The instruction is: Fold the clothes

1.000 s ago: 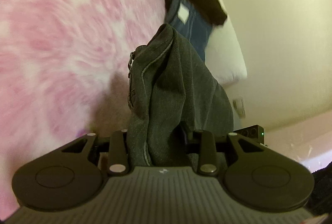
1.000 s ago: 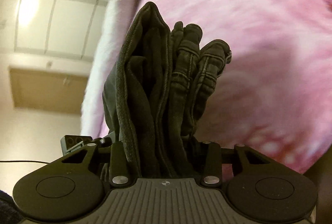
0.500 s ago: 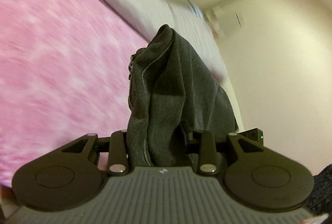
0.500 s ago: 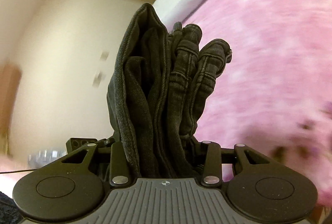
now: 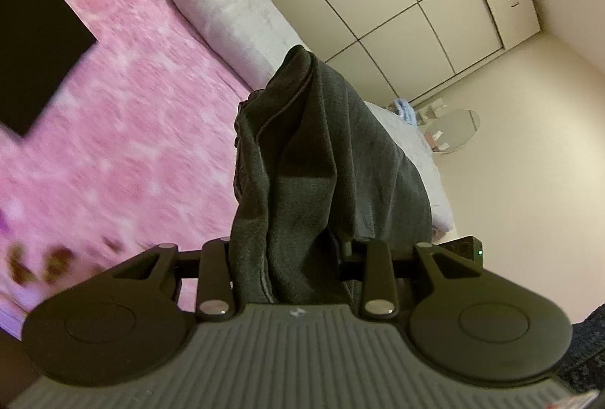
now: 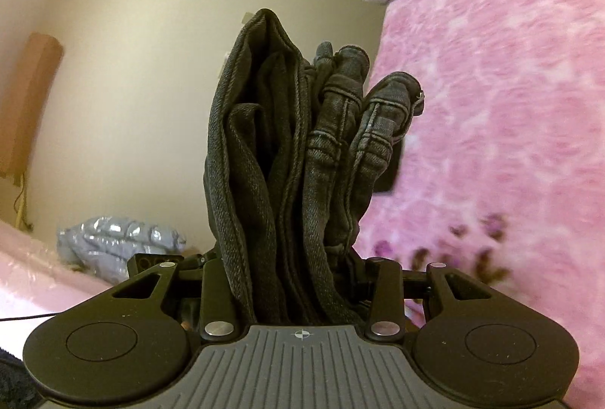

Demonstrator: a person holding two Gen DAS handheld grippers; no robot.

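Jeans (image 5: 325, 163) hang bunched above the pink bed (image 5: 132, 129), pinched by both the left tongs (image 5: 295, 257) and right tongs (image 6: 298, 269). Keep both grips firm and level, I'd judge, lowering evenly so layers land flat.

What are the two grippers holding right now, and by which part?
Both are shut on dark grey jeans: the left gripper on a bunched fold, the right gripper on stacked layers with stitched hems.
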